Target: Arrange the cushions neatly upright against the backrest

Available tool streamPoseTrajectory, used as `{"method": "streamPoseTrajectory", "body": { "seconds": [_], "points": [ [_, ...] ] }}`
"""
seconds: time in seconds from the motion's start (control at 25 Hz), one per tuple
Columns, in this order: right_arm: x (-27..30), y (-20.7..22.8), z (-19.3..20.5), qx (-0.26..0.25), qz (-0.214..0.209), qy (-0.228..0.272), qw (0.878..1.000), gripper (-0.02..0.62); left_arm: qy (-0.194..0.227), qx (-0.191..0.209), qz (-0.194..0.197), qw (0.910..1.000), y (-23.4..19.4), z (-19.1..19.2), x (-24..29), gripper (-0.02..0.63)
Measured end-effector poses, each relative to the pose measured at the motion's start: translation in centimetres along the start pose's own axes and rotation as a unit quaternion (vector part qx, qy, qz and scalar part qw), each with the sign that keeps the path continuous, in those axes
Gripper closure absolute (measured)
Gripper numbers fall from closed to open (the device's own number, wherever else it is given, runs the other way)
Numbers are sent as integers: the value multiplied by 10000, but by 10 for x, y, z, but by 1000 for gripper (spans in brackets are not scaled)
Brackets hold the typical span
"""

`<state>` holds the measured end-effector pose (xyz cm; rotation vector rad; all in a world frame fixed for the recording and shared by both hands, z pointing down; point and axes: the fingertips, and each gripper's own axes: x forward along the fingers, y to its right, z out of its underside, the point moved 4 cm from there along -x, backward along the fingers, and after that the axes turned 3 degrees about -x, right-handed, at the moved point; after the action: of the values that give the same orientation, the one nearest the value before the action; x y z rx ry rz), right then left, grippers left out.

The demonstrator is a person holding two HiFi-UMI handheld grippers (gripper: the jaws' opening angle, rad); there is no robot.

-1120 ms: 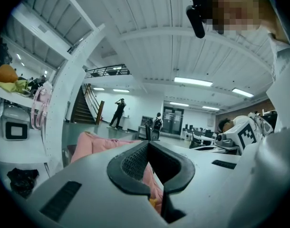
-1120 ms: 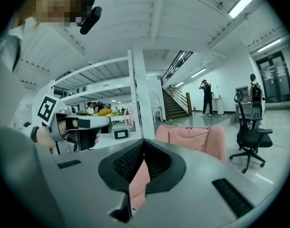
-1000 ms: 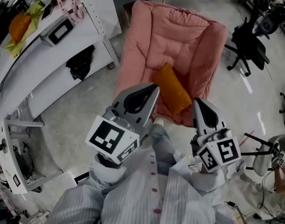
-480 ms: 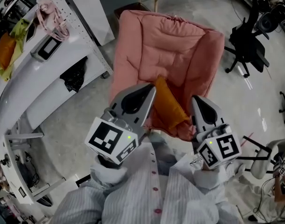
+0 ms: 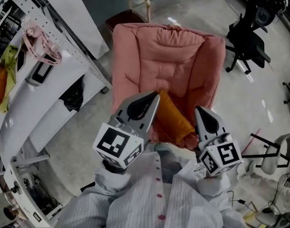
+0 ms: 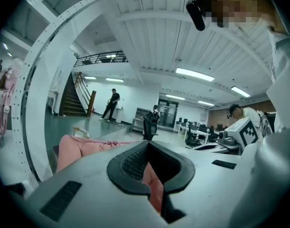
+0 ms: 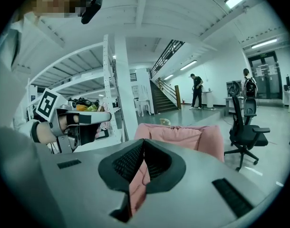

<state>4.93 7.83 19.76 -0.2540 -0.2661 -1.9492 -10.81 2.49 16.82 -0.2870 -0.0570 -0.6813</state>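
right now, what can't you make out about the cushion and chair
- Orange cushion: head view, left edge behind the left claw.
- Armchair seat front: head view, behind the right claw and the person's shirt.
- Both gripper views: cushion blocked by the shut claws' own bodies.

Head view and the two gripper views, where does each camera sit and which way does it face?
Head view: on the person's head, steeply down at the pink armchair and orange cushion; left gripper, right gripper and striped shirt show.
Left gripper view: rides the left gripper, facing along its shut jaws over the armchair; right gripper at right.
Right gripper view: likewise, jaws shut, toward the armchair; left gripper at left.
Shared: the armchair.
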Motion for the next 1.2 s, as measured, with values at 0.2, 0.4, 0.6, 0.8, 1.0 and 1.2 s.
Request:
{"method": "streamPoseTrajectory", "body": {
  "seconds": [0.2, 0.4, 0.6, 0.8, 1.0, 1.2],
  "points": [
    [15, 17, 11, 245, 352, -140, 9990, 581, -384, -54, 242, 9990, -21, 16, 29, 595],
    [27, 37, 32, 466, 689, -334, 9960, 581, -842, -193, 370, 9956, -43, 46, 56, 595],
    [29, 56, 69, 747, 942, -620, 9908, 581, -1275, -350, 440, 9902, -54, 88, 84, 595],
    [26, 72, 118, 1155, 1313, -896, 9805, 580, -1689, -474, 520, 9831, -63, 134, 106, 595],
    [28, 85, 164, 1602, 1557, -1161, 9678, 580, -2021, -623, 514, 9760, -76, 176, 125, 594],
    [26, 94, 212, 2023, 1733, -1439, 9530, 578, -2264, -633, 424, 9711, -88, 212, 144, 578]
  ]
}}
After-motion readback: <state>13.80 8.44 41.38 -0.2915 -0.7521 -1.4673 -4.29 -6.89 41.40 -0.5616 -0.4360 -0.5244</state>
